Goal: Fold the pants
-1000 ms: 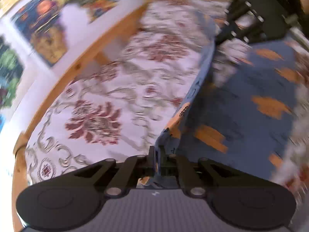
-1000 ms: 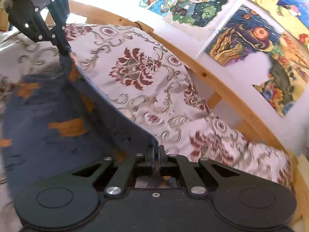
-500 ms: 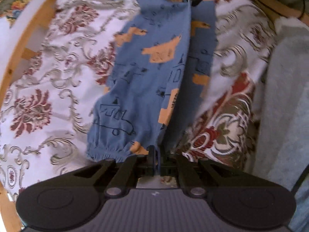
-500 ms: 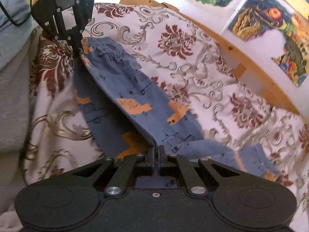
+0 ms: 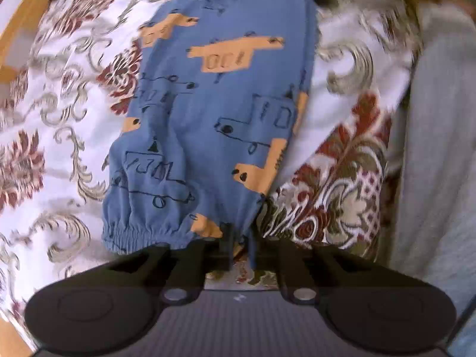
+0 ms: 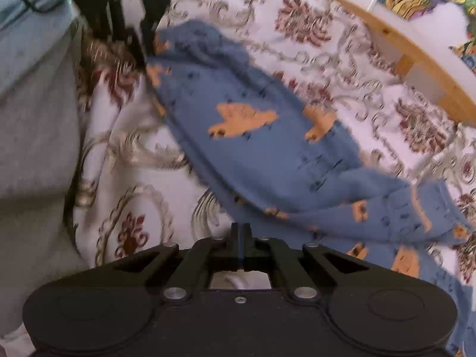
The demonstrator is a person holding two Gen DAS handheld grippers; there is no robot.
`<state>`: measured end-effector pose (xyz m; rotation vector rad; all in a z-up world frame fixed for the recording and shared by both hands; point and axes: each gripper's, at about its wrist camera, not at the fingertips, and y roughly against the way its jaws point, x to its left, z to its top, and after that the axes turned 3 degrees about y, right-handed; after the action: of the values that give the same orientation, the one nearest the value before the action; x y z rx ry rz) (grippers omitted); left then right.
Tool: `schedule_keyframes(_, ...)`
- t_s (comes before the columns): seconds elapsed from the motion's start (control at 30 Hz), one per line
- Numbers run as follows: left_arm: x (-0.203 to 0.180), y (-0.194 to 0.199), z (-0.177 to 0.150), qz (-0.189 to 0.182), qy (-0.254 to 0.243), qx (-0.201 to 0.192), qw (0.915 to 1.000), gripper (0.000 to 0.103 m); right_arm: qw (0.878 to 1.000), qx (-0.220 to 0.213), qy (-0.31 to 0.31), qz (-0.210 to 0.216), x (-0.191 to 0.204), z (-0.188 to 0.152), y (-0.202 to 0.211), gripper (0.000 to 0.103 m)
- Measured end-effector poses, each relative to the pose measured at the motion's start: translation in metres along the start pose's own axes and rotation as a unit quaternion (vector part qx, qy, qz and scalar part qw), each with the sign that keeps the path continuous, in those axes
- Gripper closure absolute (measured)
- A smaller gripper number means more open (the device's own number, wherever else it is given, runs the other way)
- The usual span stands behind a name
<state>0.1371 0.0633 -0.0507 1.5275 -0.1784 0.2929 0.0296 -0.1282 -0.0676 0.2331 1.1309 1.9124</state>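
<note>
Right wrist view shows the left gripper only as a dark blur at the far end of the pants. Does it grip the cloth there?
Observer: In the left wrist view the left gripper has its fingers slightly apart, with the edge of the pants between them.
Operator: Which part of the pants is that?
Observer: A leg end. Its gathered elastic cuff lies on the bedspread just beside the fingers.
</note>
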Motion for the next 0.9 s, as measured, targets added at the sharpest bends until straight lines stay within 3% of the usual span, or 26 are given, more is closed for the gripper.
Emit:
schedule_keyframes(0.07, 0.009, 0.013, 0.005, -0.023, 0.037, -0.011, 0.999, 0.068, 1.0, -0.002, -0.001, 0.0, 0.002, -0.001, 0.0, 0.103)
schedule_keyframes(0.1, 0.012, 0.02, 0.007, -0.03, 0.052, -0.023, 0.998, 0.054, 1.0, -0.007, -0.01, 0.006, 0.0, -0.001, 0.001, 0.102)
schedule_keyframes(0.13, 0.014, 0.03, 0.01, -0.03, 0.066, -0.044, 0.9964, 0.042, 1.0, -0.012, -0.023, 0.012, -0.004, -0.001, 0.003, 0.091)
schedule_keyframes(0.17, 0.013, 0.039, 0.013, -0.03, 0.077, -0.065, 0.9944, 0.037, 0.999, -0.015, -0.039, 0.016, -0.009, -0.001, 0.006, 0.073)
schedule_keyframes(0.2, 0.011, 0.049, 0.018, -0.03, 0.089, -0.09, 0.9915, 0.026, 0.998, -0.021, -0.06, 0.018, -0.015, -0.002, 0.011, 0.054)
schedule_keyframes(0.23, 0.008, 0.058, 0.024, -0.029, 0.102, -0.116, 0.9875, 0.014, 0.996, -0.031, -0.084, 0.019, -0.023, -0.003, 0.017, 0.045)
schedule_keyframes(0.3, 0.001, 0.07, 0.036, -0.03, 0.121, -0.162, 0.9789, 0.004, 0.989, -0.048, -0.142, 0.009, -0.043, -0.008, 0.03, 0.013)
schedule_keyframes(0.37, -0.006, 0.076, 0.051, -0.031, 0.142, -0.208, 0.9672, 0.0, 0.977, -0.063, -0.203, -0.022, -0.066, -0.015, 0.043, 0.001)
schedule_keyframes(0.43, -0.014, 0.074, 0.074, -0.023, 0.156, -0.242, 0.9574, 0.0, 0.956, -0.074, -0.28, -0.049, -0.097, -0.027, 0.052, 0.001)
schedule_keyframes(0.57, -0.026, 0.053, 0.121, 0.0, 0.214, -0.28, 0.9359, 0.0, 0.908, -0.073, -0.408, -0.058, -0.169, -0.047, 0.05, 0.001)
schedule_keyframes(0.63, -0.027, 0.04, 0.14, -0.007, 0.275, -0.29, 0.9168, 0.0, 0.892, -0.082, -0.44, -0.066, -0.205, -0.048, 0.046, 0.001)
schedule_keyframes(0.73, -0.031, 0.027, 0.151, -0.023, 0.32, -0.293, 0.9006, 0.0, 0.883, -0.072, -0.46, -0.065, -0.251, -0.038, 0.029, 0.001)
schedule_keyframes(0.9, -0.041, 0.025, 0.147, -0.029, 0.332, -0.315, 0.8887, 0.0, 0.883, -0.026, -0.465, -0.056, -0.3, -0.009, -0.018, 0.005)
